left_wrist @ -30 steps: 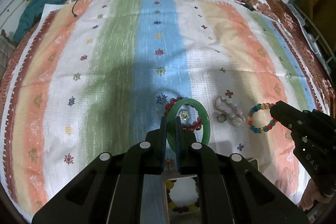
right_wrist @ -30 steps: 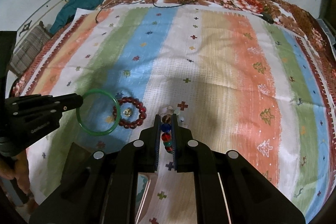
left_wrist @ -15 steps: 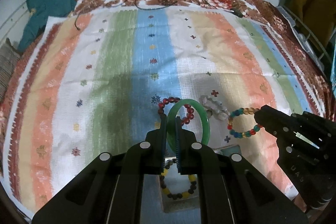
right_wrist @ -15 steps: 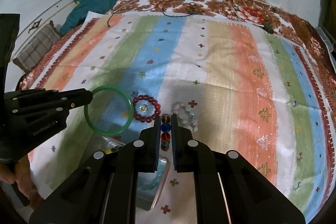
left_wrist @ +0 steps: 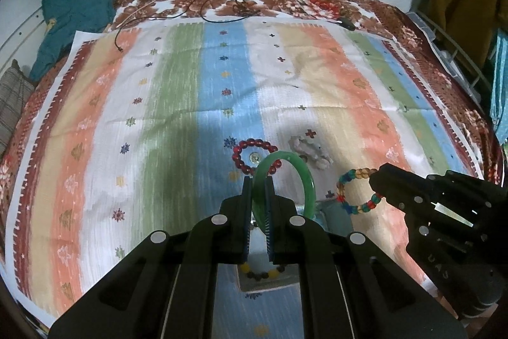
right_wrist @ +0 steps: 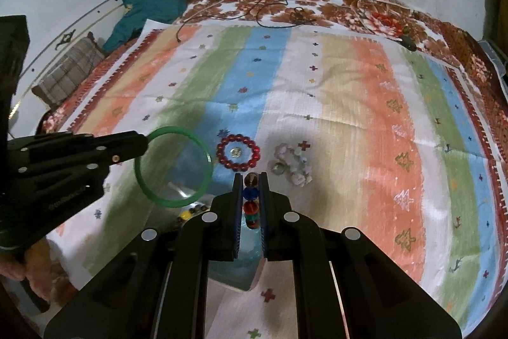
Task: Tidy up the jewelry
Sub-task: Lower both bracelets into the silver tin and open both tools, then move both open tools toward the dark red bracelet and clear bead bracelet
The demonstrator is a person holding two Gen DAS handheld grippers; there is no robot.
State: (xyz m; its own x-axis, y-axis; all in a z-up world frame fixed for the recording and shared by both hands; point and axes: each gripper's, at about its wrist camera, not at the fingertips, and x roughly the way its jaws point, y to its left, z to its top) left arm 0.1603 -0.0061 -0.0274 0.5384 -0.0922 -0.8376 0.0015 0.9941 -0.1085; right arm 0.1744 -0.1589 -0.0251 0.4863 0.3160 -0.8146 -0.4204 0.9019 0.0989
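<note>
Both grippers have lifted and drawn back from the striped cloth (left_wrist: 177, 123) since a second ago, each carrying its bracelet, and a clear box with a yellow-and-dark bead bracelet (left_wrist: 260, 270) inside has come into view beneath them.

From the left wrist view, the teal garment (left_wrist: 73, 18) lies at 10 o'clock on the bed's far edge. The left gripper (left_wrist: 259, 189) stands at 6 o'clock, its fingers clamped on the rim of the green bangle (left_wrist: 306, 183), which rises upright from the jaws. Just past the bangle at 12 o'clock of it, the red bead bracelet (left_wrist: 241, 156) lies flat on the blue stripe with a small shiny piece (left_wrist: 254, 157) inside its ring. At about 1 o'clock from the bangle, the white bead bracelet (left_wrist: 312, 151) rests bunched on the cloth. At 3 o'clock the right gripper (left_wrist: 377, 177) is closed on the multicoloured bead bracelet (left_wrist: 349, 196), held above the cloth.

In the right wrist view, the clear box (right_wrist: 235, 270) sits at 6 o'clock, under both held bracelets.
</note>
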